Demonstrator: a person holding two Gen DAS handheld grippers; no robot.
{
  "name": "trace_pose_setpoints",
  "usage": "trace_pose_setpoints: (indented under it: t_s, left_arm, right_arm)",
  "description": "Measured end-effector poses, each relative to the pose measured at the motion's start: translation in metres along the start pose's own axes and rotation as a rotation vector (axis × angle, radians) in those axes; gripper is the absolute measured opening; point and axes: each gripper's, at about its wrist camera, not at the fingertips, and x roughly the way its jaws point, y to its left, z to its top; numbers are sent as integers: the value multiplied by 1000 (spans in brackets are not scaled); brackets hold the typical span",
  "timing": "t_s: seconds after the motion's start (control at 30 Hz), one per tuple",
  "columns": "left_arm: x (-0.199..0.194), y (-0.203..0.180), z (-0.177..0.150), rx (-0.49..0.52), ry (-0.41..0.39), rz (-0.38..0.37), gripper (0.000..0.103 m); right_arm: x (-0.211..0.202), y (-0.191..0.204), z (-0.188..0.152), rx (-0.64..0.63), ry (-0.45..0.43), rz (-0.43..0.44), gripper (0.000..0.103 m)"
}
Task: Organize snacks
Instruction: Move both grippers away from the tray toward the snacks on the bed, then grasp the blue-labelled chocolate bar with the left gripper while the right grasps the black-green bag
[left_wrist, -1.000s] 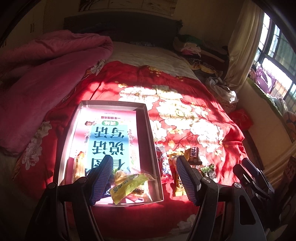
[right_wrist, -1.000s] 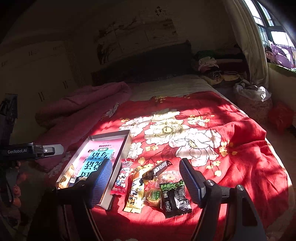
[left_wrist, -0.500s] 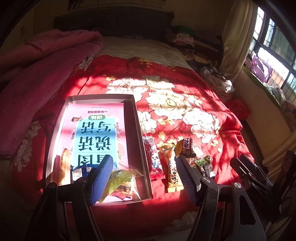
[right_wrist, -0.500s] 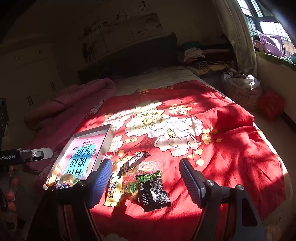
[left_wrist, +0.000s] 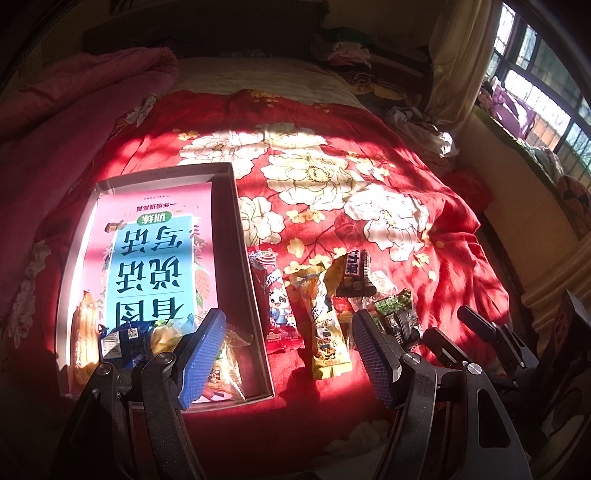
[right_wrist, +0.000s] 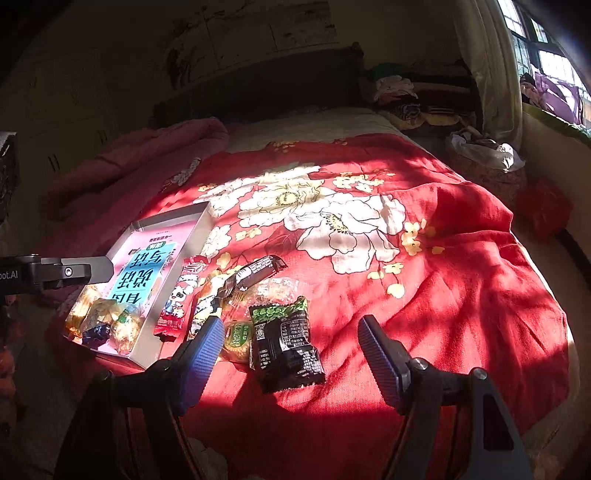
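snacks (right_wrist: 284, 343) lie loose on the bed (right_wrist: 443, 295), right of the tray (right_wrist: 147, 356). both grippers' jaws part-open, empty. risk: slick wrappers overlap; one closure may catch two.

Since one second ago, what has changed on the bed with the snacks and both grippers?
Both grippers came closer to the loose snacks: the left gripper over the grey cardboard tray edge, the right gripper over the black-and-green snack packet. Nothing was gripped or released; jaws stay open, snacks lie unmoved.

Black claw (left_wrist: 288, 347) frames, blue ribbed pads
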Motion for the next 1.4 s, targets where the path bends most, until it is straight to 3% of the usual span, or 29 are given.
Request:
trace_pose_setpoints:
  t_s: [0.4, 0.77, 1.2, 1.4]
  left_arm:
    - [46, -28, 13, 29, 89, -55, 73]
    - [88, -40, 28, 15, 168, -101, 73]
    - [118, -57, 44, 25, 195, -166, 72]
    - [134, -59, 43, -3, 241, -197, 51]
  right_arm:
    - [34, -1, -14, -78, 116, -41, 74]
    - [50, 4, -15, -158, 122, -77, 74]
    - [61, -12, -9, -111, 123, -65, 57]
    - [73, -16, -3, -112, 130, -66, 54]
